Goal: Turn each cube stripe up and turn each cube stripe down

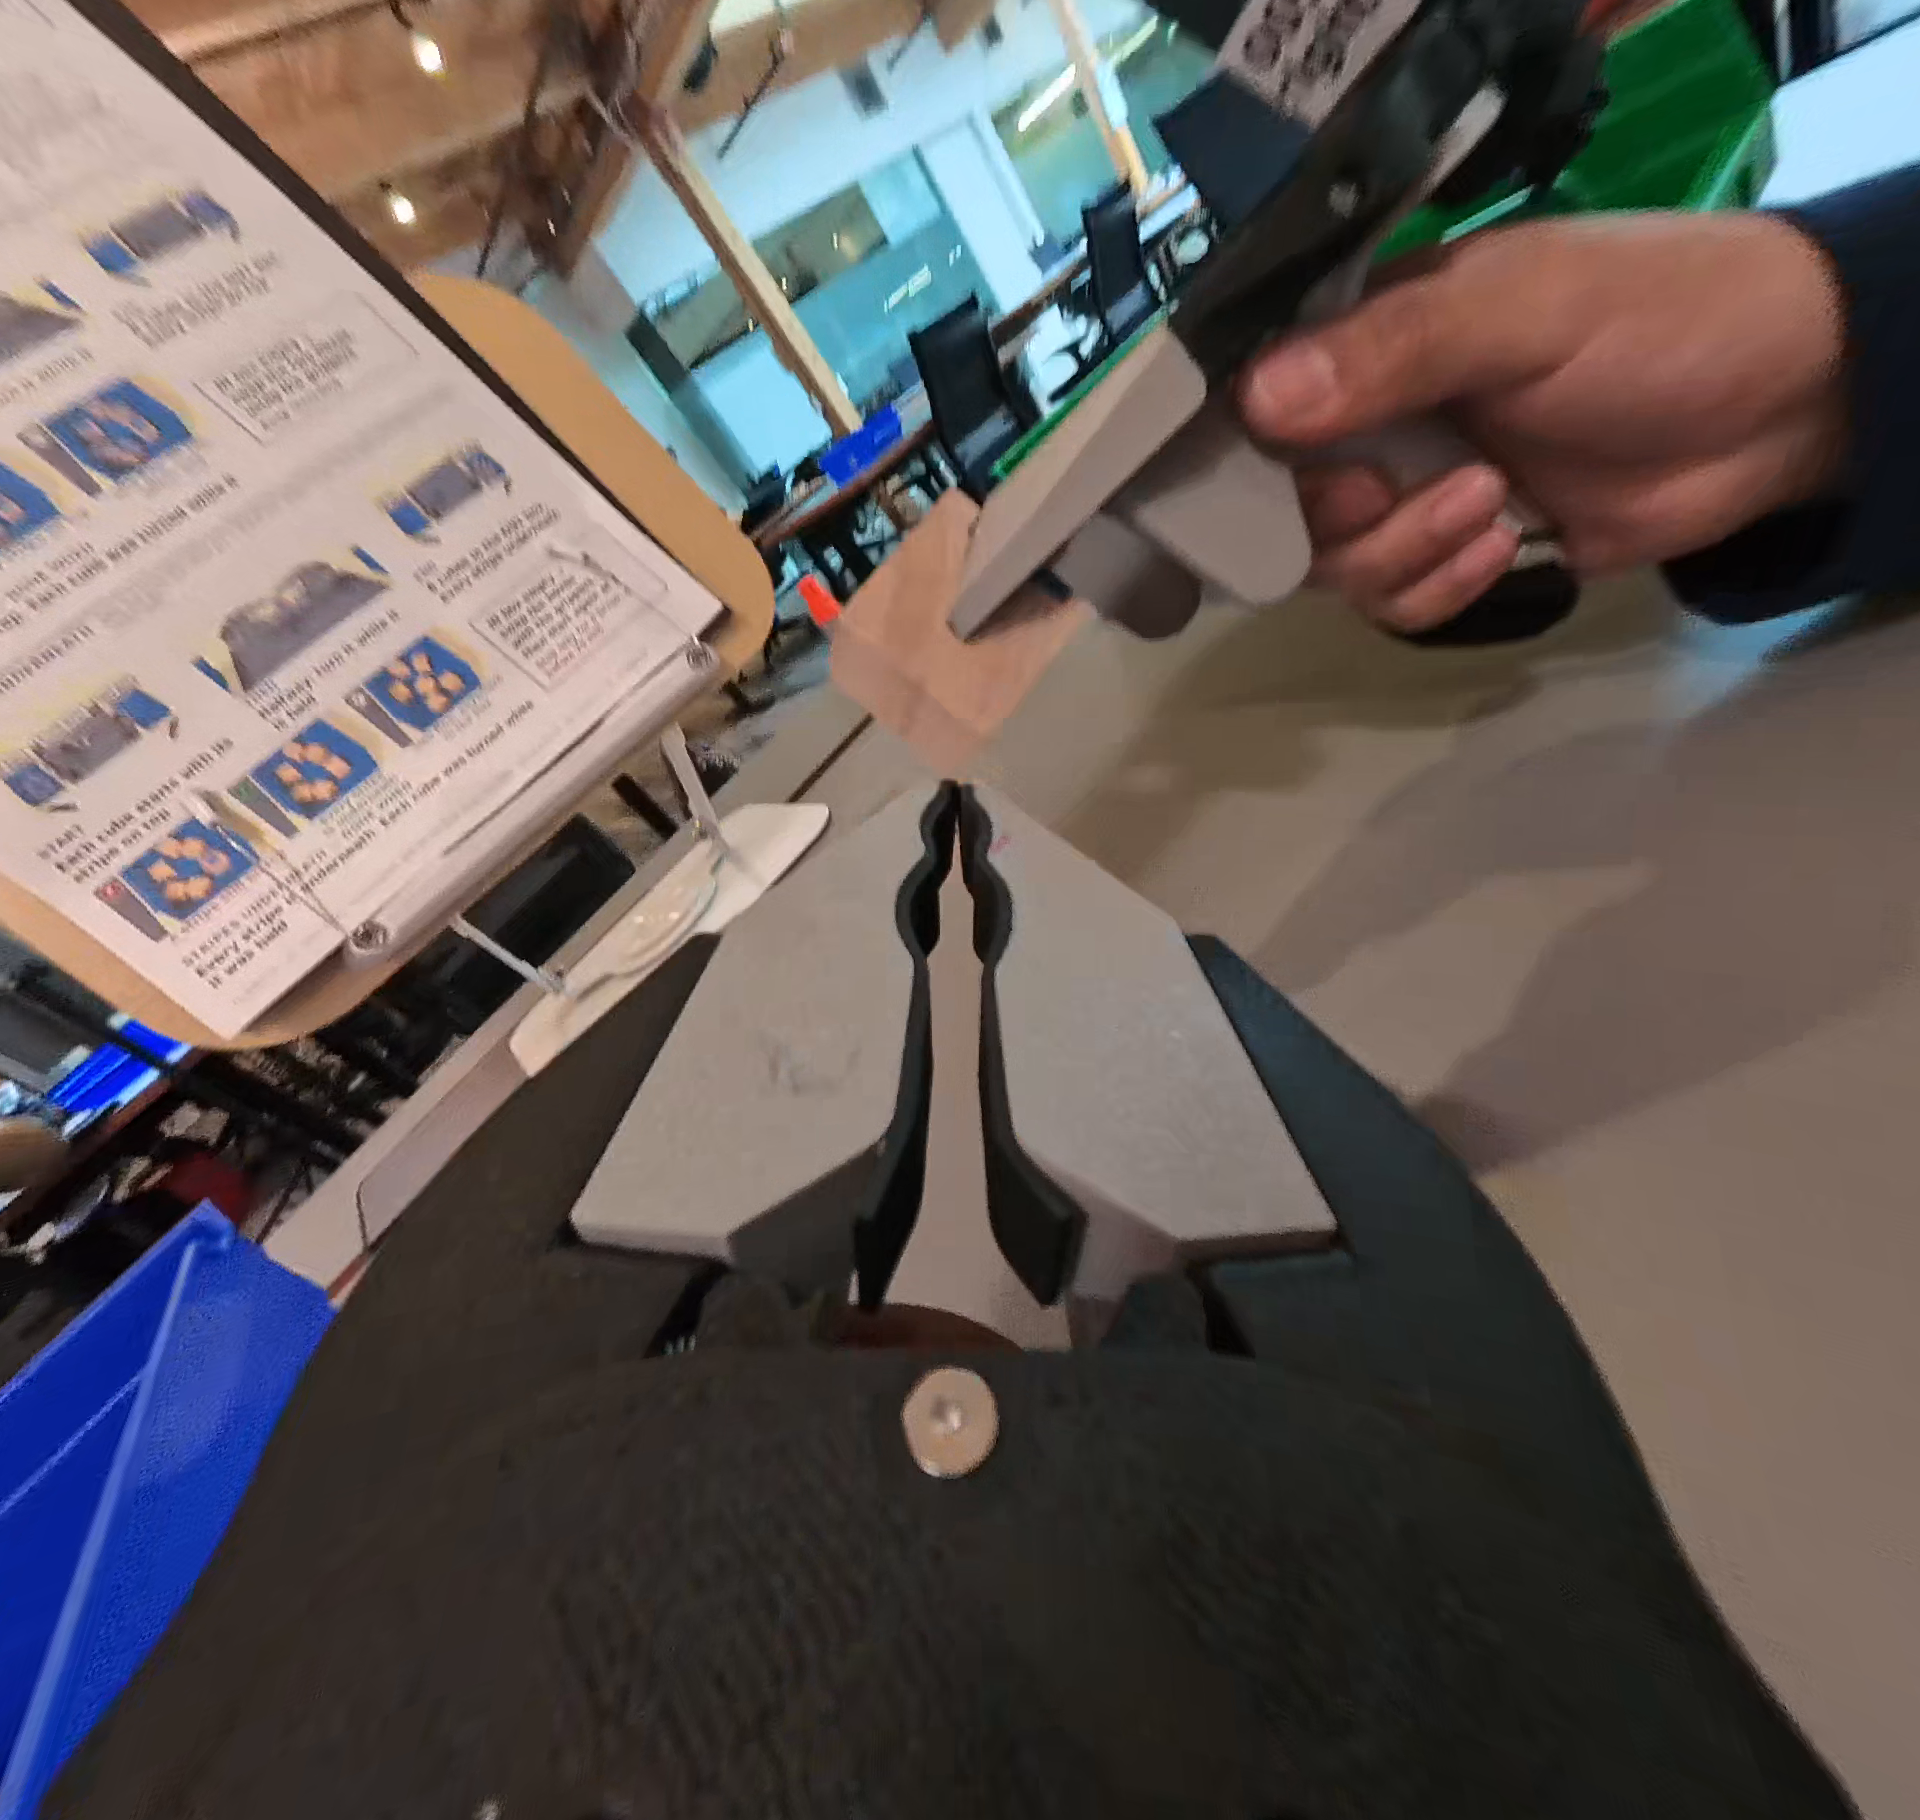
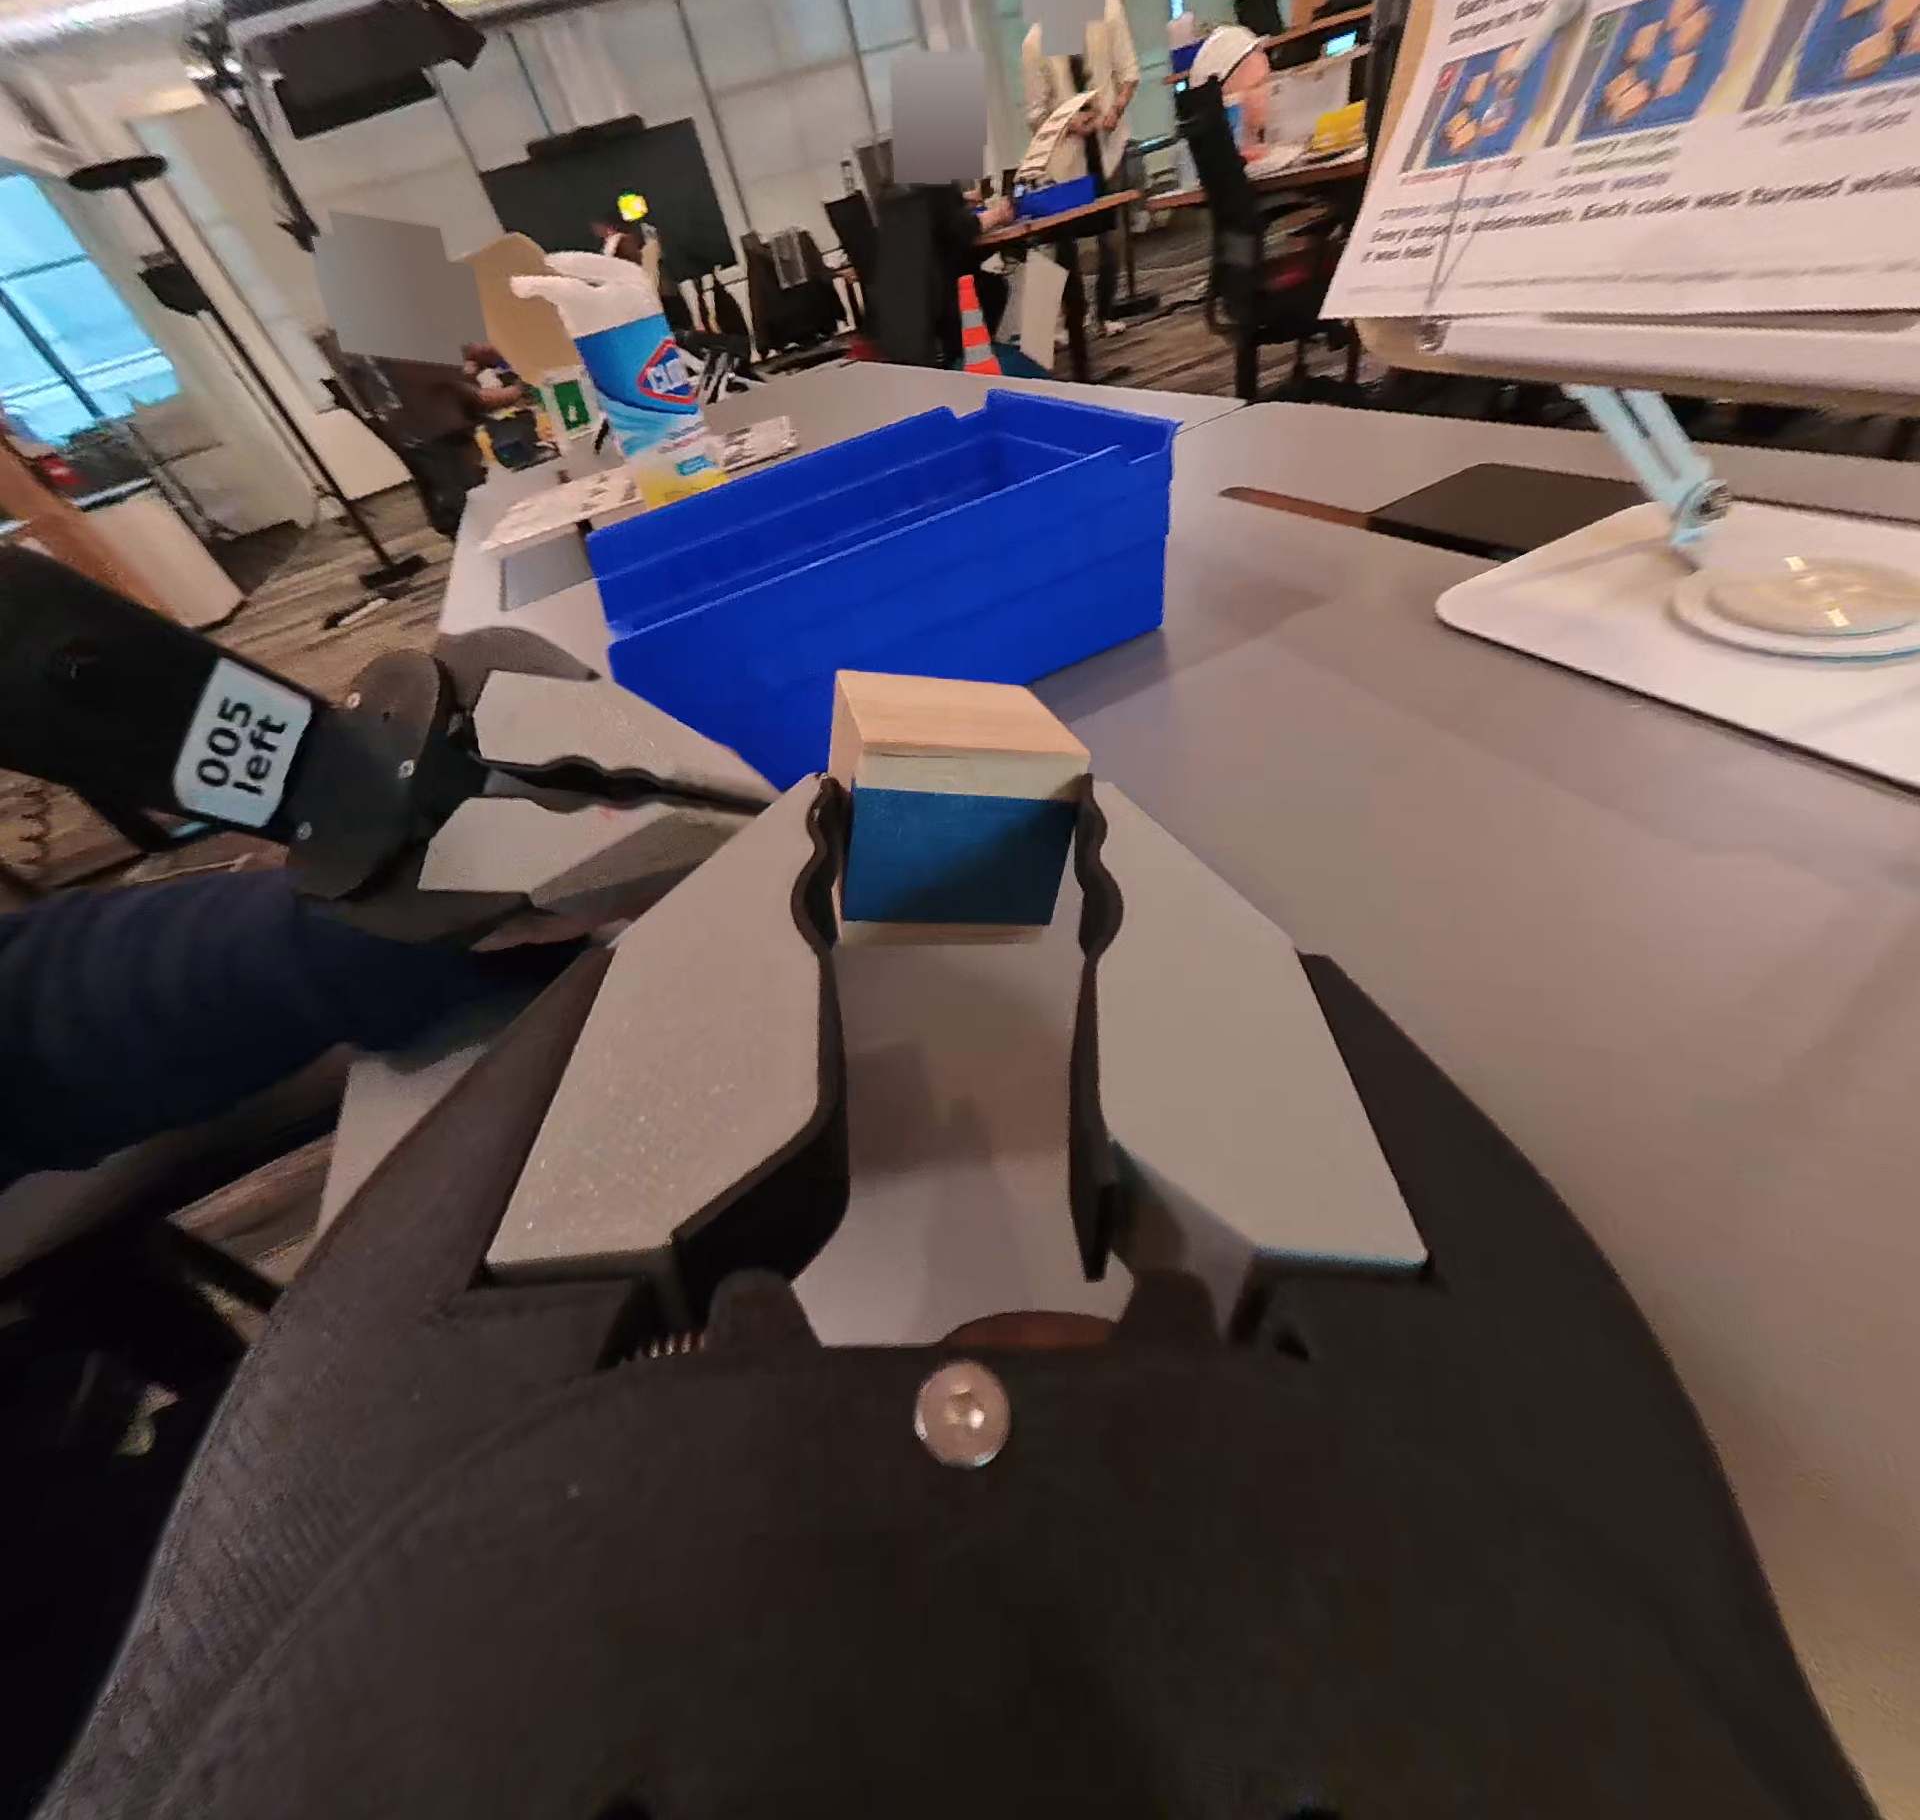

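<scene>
In the right wrist view, my right gripper (image 2: pixel 953 796) is shut on a wooden cube (image 2: pixel 956 731), with a pad pressed on each side. The cube's blue stripe (image 2: pixel 951 861) faces the camera and bare wood faces up. My left gripper (image 1: pixel 956 796) is shut with nothing between its pads. It points at the lower corner of the cube (image 1: pixel 914 638), which is held above the table by a finger (image 1: pixel 1081 482) of the right gripper. The left gripper (image 2: pixel 727 794) also shows shut in the right wrist view, just left of the cube.
A blue bin (image 2: pixel 894 565) stands on the grey table (image 2: pixel 1455 887) behind the cube; it also shows in the left wrist view (image 1: pixel 114 1458). An instruction sheet on a stand (image 2: pixel 1662 108) with a white base (image 2: pixel 1558 648) is at the right. A wipes canister (image 2: pixel 644 388) stands farther back.
</scene>
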